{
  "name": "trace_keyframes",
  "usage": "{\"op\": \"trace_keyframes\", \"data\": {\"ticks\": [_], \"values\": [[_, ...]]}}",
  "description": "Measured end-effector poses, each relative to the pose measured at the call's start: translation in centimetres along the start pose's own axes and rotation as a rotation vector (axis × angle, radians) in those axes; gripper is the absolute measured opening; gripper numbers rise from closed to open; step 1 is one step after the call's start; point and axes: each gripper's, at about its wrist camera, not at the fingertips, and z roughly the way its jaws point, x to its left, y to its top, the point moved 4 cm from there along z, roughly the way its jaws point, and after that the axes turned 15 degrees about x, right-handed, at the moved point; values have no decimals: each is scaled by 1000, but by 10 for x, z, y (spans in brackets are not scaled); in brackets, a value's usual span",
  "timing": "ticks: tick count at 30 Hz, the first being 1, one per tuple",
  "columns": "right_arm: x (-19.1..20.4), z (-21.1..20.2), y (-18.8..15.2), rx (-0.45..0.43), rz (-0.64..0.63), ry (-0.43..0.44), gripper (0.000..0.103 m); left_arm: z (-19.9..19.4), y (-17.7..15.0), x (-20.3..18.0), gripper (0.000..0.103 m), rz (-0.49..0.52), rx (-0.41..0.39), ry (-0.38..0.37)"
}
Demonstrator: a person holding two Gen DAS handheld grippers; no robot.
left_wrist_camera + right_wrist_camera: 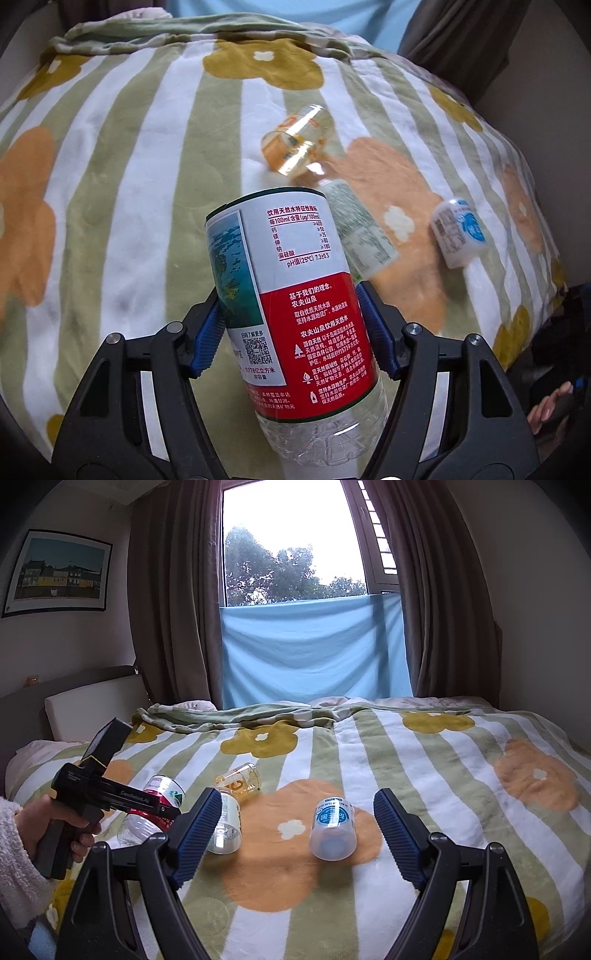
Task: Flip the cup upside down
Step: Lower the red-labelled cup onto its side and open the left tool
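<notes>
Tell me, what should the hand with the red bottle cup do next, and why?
Probably turn the wrist a bit further, then lower it. The left gripper is shut on the red-label cup, held tilted above the blanket, with its closed end toward the camera and its cut rim pointing away. It looks only partly turned over, so I'd finish the flip before letting go.

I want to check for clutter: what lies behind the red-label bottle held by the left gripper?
Behind the red-label bottle a pale-label bottle lies on the blanket, its near end covered; farther back lies a clear cup.

Right gripper [295, 834] fingers [197, 834] apart above white-blue bottle [332, 829] on blanket [443, 775].
</notes>
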Motion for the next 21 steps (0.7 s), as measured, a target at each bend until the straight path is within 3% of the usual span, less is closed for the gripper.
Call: {"op": "trace_keyframes", "data": {"ticks": [5, 10, 21], "values": [[1, -10, -4, -2, -1, 4, 82, 2, -35, -50, 65, 83, 22, -65], [-4, -19, -9, -1, 6, 0, 82, 24, -52, -84, 65, 102, 18, -66], [-19, -37, -21, 13, 23, -27, 82, 74, -68, -98, 65, 41, 81, -44]]}}
